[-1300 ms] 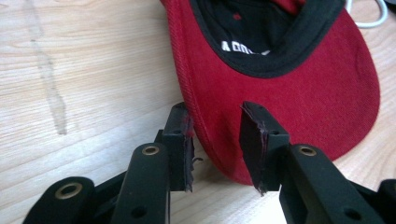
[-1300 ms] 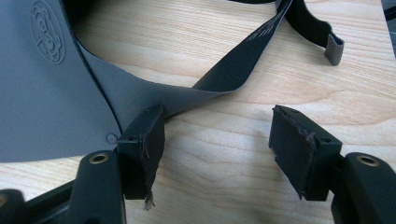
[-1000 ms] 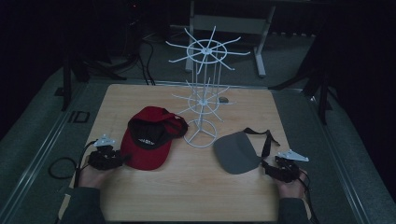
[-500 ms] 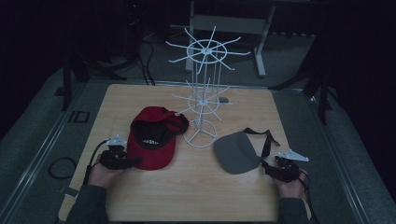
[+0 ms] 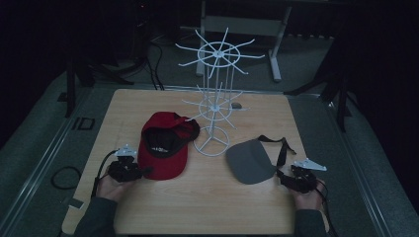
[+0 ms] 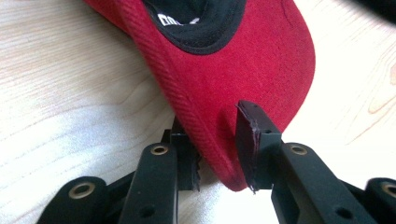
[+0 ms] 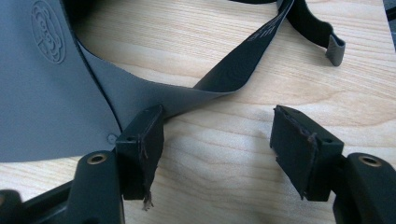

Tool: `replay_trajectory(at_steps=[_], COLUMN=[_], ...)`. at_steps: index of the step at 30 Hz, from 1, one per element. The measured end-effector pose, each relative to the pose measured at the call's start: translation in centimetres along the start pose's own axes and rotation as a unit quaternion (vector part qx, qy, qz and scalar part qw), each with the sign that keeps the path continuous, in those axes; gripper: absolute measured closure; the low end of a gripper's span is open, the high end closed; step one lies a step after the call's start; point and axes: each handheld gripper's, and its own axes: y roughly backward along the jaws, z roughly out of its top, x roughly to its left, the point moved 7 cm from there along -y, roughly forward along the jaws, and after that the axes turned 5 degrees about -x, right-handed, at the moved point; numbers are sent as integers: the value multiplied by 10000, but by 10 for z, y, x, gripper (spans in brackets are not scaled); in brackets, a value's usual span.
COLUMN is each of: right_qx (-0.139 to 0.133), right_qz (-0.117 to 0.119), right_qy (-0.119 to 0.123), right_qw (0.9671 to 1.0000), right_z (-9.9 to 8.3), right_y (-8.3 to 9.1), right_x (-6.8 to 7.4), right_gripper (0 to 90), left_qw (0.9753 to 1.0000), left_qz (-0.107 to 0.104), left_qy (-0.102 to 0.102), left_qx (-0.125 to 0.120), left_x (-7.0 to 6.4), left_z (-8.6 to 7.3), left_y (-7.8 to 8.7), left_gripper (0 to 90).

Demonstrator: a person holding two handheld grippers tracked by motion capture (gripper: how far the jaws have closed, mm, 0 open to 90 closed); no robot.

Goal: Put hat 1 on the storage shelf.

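Left tongs (image 6: 217, 154) are right at the red cap (image 5: 163, 145), jaws straddling the edge of its brim: one pad under, one on top, a sliver of gap showing, so not yet clamped, or so it looks from the left gripper view. The cap lies brim toward the near edge of the worktop (image 5: 207, 207), crown pointing away toward the white wire rack (image 5: 215, 106) at the middle. Its long axis runs near-to-far, and the left hand (image 5: 111, 185) comes in from the brim's left side. Over on the right, the right tongs (image 7: 217, 144) sit wide open just beside the grey visor (image 5: 249, 160), its black strap (image 7: 243, 65) curling past the left jaw. Visor is toward the near right corner. The left is nearer its grip; a lift toward the rack looks like the call.
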Motion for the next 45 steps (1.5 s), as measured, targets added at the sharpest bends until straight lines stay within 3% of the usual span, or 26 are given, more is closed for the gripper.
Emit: replay_trajectory(at_steps=[12, 17, 22, 35, 45], right_qx=[-1, 0, -2, -4, -5], right_qz=[0, 1, 3, 6, 8], right_qy=[3, 2, -1, -5, -5], right_qw=[10000, 10000, 10000, 10000, 10000], right_z=[0, 0, 0, 0, 0], right_y=[0, 0, 0, 0, 0], right_x=[0, 0, 0, 0, 0], right_gripper=[348, 348, 348, 348, 348], left_qw=[9991, 9975, 9953, 9902, 9851], left_qz=[-25, 197, 385, 801, 975], left_qy=[-150, -310, -329, -196, -147], left_qx=[-385, -611, -822, -1124, -1412], left_x=[-5, -2, 3, 22, 33], left_z=[5, 9, 12, 19, 29], left_y=[12, 20, 24, 35, 46], left_gripper=[833, 858, 861, 861, 861])
